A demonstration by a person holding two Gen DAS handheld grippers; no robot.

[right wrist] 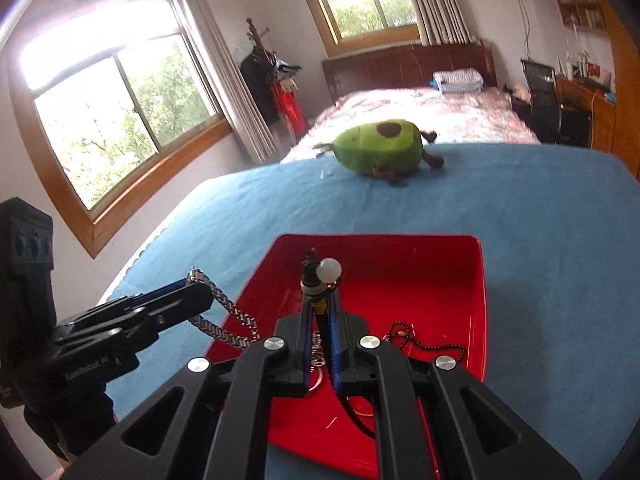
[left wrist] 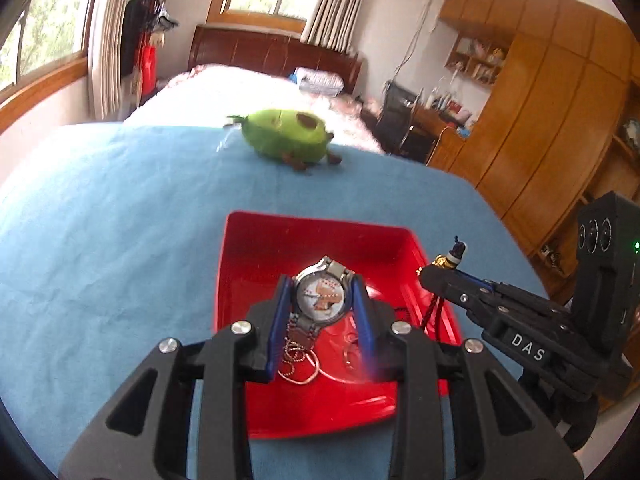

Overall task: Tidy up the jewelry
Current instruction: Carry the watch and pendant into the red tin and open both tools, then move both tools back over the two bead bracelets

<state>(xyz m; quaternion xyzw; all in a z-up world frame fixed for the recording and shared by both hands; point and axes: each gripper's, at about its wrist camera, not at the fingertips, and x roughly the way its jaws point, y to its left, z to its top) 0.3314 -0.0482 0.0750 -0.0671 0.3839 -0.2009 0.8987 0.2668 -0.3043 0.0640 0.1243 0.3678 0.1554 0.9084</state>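
- The left claw [left wrist: 323, 294] is closed on a wristwatch [left wrist: 322, 295], its blue pads pressed against either side of the round case, the dial facing the left wrist camera.
- The watch hangs above the red tray [left wrist: 256, 240]; in the right wrist view its metal link band [right wrist: 224, 320] droops from the left claw [right wrist: 196, 284] down over the tray's left rim.
- The right claw [right wrist: 320, 312] is closed, nearly fully, on a thin pendant-like piece [right wrist: 320, 280] (a dark stem with a yellow coil, a silver collar and a pale round bead at the top), which stands up between the pads.
- From the left wrist view the right claw [left wrist: 438, 272] sits at the tray's right edge, the ornament's gold and dark tip [left wrist: 452, 256] poking up and a dark red cord [left wrist: 434, 310] hanging below it.
- In the tray lie a dark beaded chain [right wrist: 424, 344], a thin rose-coloured chain [left wrist: 296, 356] and some ring-like loops (too blurred to tell apart).
- The tray rests on a blue cloth [left wrist: 100, 240] covering the desk.
- A green avocado plush toy [left wrist: 286, 134] lies at the far edge of the cloth, well apart from the tray.
- Behind it are a bed [right wrist: 420, 108] with a dark wooden headboard, windows with curtains, and wooden cabinets [left wrist: 540, 100] on the right.
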